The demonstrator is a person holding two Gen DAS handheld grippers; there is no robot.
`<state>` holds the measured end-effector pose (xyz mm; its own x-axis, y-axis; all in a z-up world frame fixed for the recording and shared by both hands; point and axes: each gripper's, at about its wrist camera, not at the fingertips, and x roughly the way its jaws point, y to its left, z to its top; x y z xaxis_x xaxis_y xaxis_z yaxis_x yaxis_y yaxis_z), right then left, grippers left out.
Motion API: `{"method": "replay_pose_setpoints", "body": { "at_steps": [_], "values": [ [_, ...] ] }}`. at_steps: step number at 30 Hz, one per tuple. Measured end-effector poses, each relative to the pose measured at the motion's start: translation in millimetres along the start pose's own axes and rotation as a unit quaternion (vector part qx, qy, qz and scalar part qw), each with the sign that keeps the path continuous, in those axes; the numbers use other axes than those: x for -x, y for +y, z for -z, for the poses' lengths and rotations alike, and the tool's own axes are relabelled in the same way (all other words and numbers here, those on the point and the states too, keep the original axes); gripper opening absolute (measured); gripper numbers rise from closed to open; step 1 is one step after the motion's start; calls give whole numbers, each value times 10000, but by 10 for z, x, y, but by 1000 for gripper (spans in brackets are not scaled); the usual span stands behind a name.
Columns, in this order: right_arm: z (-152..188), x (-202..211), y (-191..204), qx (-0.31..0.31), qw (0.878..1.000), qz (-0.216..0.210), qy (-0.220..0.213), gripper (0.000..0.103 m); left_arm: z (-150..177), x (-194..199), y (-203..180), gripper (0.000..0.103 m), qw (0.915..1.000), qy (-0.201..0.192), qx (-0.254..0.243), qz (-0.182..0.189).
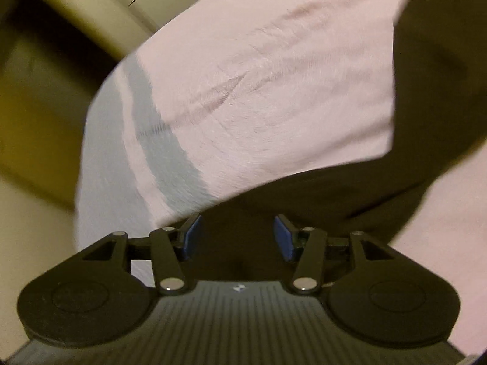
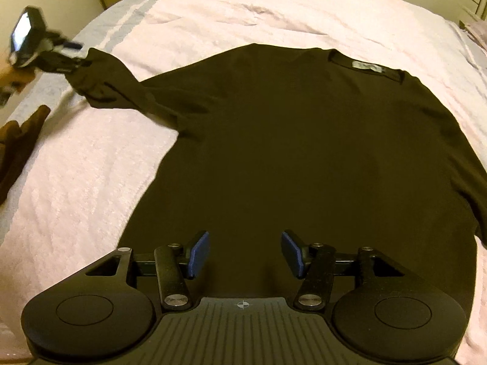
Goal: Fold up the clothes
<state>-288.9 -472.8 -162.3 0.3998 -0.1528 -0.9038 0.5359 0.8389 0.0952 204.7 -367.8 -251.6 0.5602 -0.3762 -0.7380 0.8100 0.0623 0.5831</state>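
Observation:
A black long-sleeved shirt (image 2: pixel 289 152) lies flat on the bed, its collar and label (image 2: pixel 366 67) at the far right. Its left sleeve (image 2: pixel 115 85) stretches out toward the upper left. My left gripper (image 2: pixel 76 53), blurred, sits right at that sleeve's end. In the left wrist view the left gripper (image 1: pixel 237 237) stands open over black cloth (image 1: pixel 426 91), with nothing pinched between the blue pads. My right gripper (image 2: pixel 245 254) hovers open above the shirt's near hem, its pads apart and empty.
A pale pink blanket (image 2: pixel 91 182) with a grey-blue striped border (image 2: pixel 121 21) covers the bed. A brown garment (image 2: pixel 18 146) lies at the left edge. A hand (image 2: pixel 9 76) holds the left gripper. Cream walls and cupboards stand beyond the bed.

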Motion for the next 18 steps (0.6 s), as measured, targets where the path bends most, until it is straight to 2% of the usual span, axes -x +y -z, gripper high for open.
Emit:
{"method": "replay_pose_setpoints", "body": {
  "at_steps": [2, 5, 7, 8, 10, 11, 12, 13, 14, 16, 18],
  "values": [
    [-15, -46, 50, 12, 10000, -74, 22, 56, -5, -255, 95, 48, 9984, 218, -495, 131],
    [-76, -140, 139, 49, 9995, -312, 50, 56, 40, -536, 151, 48, 9897, 339, -1331, 413],
    [-161, -204, 225, 155, 9993, -349, -15, 57, 84, -655, 130, 53, 9780, 309, -1988, 553],
    [-206, -234, 265, 180, 9992, -359, -64, 57, 108, -694, 115, 60, 9716, 274, -2273, 594],
    [-290, -290, 328, 178, 9990, -394, -139, 57, 166, -753, 91, 62, 9601, 256, -2698, 691],
    [-329, -318, 355, 161, 9989, -417, -167, 57, 162, -768, 102, 54, 9581, 340, -2719, 828],
    [-367, -346, 386, 160, 9988, -438, -180, 57, 152, -781, 115, 41, 9563, 435, -2720, 976],
    [-393, -366, 411, 190, 9987, -445, -176, 57, 138, -762, 146, 6, 9575, 520, -2625, 1079],
    [-419, -382, 436, 226, 9986, -449, -175, 57, 123, -737, 179, 2, 9588, 603, -2515, 1174],
    [-467, -378, 492, 344, 9983, -433, -195, 57, 152, -495, 296, 2, 9682, 282, -2269, 1015],
    [-522, -363, 538, 441, 9979, -408, -251, 57, 239, -113, 429, 2, 9781, -143, -1957, 699]
  ]
}}
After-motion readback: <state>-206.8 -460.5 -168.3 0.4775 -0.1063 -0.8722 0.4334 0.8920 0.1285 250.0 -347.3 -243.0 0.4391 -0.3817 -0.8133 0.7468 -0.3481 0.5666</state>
